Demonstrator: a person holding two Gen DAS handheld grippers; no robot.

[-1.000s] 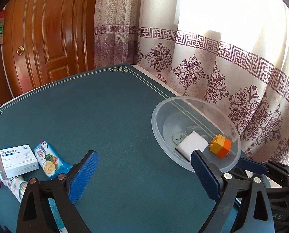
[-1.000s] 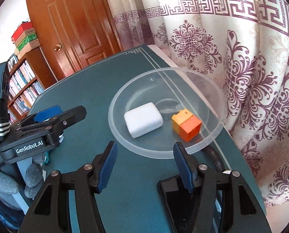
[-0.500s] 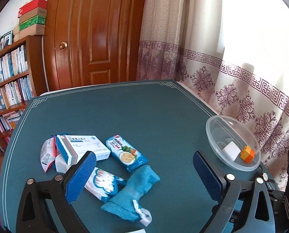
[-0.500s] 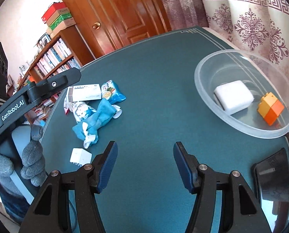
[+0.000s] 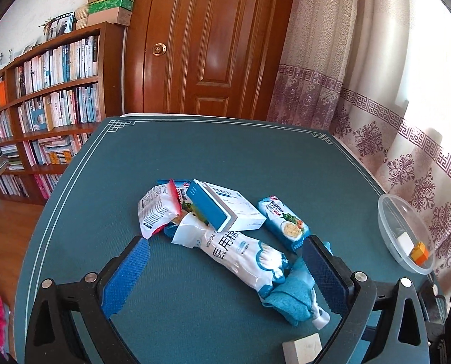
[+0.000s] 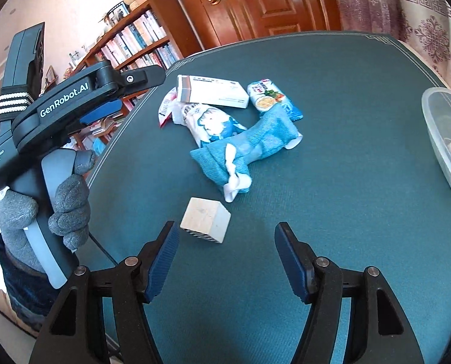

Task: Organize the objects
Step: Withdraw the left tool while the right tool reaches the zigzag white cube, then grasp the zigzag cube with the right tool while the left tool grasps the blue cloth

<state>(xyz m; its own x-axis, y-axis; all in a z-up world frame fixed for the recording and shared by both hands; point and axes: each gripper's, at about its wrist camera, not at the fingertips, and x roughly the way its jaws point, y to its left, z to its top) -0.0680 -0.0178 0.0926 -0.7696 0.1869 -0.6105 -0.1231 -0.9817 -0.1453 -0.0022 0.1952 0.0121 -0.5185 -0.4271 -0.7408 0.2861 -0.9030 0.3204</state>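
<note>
wooden block (image 6: 205, 224) before opening right tool (image 6: 227, 262)

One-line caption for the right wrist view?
Right gripper, fingers opening and empty, nears a wooden cube before a pile of packets and blue cloth.

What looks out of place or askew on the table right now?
The loose items sit in a jumble: the white and blue box lies tilted on top of the packets instead of flat, and the long cotton-swab bag overlaps the crumpled blue cloth. A pale wooden block sits alone nearer the camera. Nothing looks spilled or broken.
</note>
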